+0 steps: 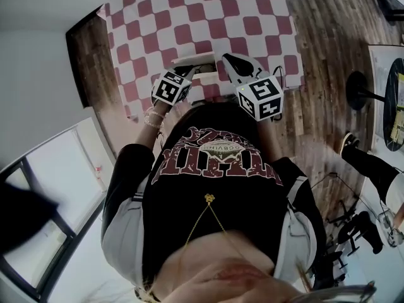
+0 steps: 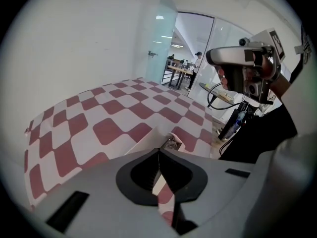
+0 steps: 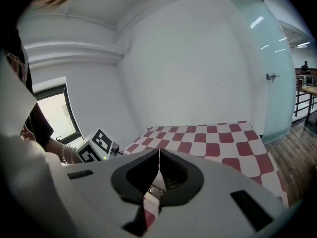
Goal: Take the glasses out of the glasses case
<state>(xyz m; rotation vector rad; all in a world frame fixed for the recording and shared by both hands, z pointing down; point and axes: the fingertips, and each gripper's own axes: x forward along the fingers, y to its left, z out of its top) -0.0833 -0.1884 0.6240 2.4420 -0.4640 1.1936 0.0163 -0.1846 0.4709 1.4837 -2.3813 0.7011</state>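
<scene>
Case (image 2: 144, 140): white, smooth, flat-sided with a sharp corner. It lies at the near edge of a cloth (image 1: 208, 17) of red and white checks, with a small metal piece (image 2: 171, 143) at its rim; the glasses cannot be made out. Left gripper (image 2: 158, 151): grey shell, black pads, tips pressed together just short of the case, the shell hiding most of it. Right gripper (image 3: 159, 151): same build, tips likewise together, with a metal ring (image 3: 156, 189) seen through the gap below them.
</scene>
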